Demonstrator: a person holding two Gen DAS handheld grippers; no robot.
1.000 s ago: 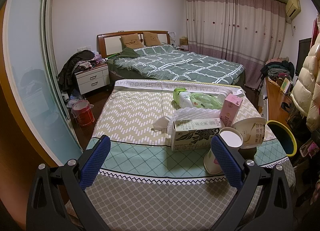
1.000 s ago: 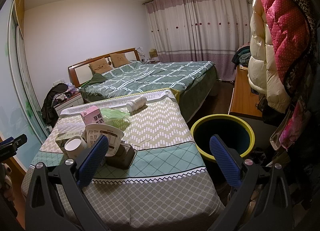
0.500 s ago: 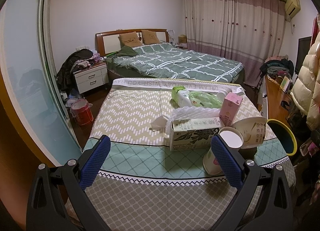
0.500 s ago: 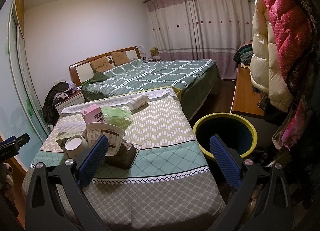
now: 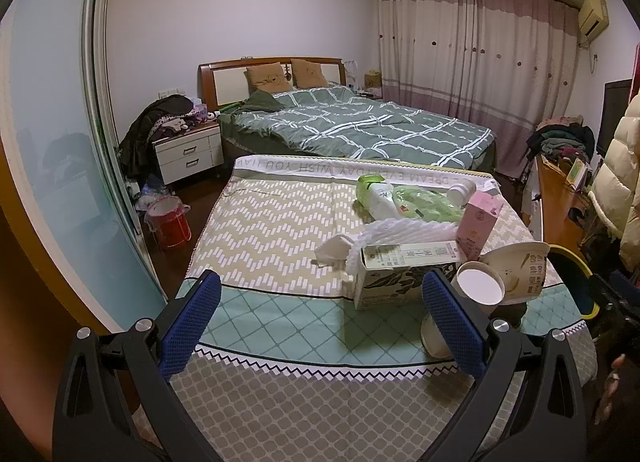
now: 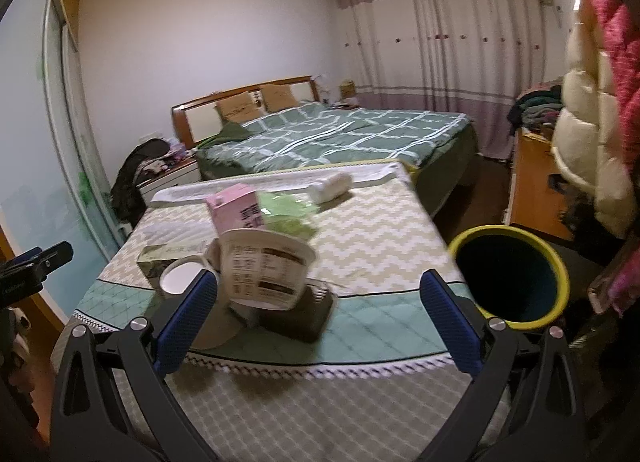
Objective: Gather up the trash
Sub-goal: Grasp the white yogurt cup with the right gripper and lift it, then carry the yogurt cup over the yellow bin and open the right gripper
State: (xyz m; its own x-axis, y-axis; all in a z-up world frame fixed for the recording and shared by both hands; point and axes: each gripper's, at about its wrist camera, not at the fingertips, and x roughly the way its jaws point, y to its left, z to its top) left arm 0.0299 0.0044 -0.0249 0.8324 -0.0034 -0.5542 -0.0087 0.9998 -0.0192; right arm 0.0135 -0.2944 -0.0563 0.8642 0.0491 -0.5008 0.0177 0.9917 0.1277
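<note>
Trash is heaped on the cloth-covered table (image 5: 272, 238): a paper bowl (image 6: 264, 270) tipped on its side, a white paper cup (image 5: 478, 288), a printed carton (image 5: 404, 278), a pink carton (image 5: 478, 224), a green bottle (image 5: 376, 192), a white foam net (image 5: 396, 228) and a tissue (image 5: 334, 248). A yellow-rimmed bin (image 6: 508, 274) stands on the floor at the table's right. My left gripper (image 5: 320, 322) is open over the near table edge, its right finger in front of the cup. My right gripper (image 6: 316, 322) is open, close to the bowl and a dark object (image 6: 298, 312) under it.
A bed (image 5: 360, 130) with a green quilt lies behind the table, a white nightstand (image 5: 188, 150) and red bucket (image 5: 170, 218) to its left. Puffy coats (image 6: 592, 142) hang at the right above a wooden desk (image 6: 536, 186). A glass sliding door (image 5: 52, 162) lines the left side.
The right gripper has moved forward and left toward the tipped bowl, its view now blurred. The left gripper has shifted only slightly. Both stay open.
</note>
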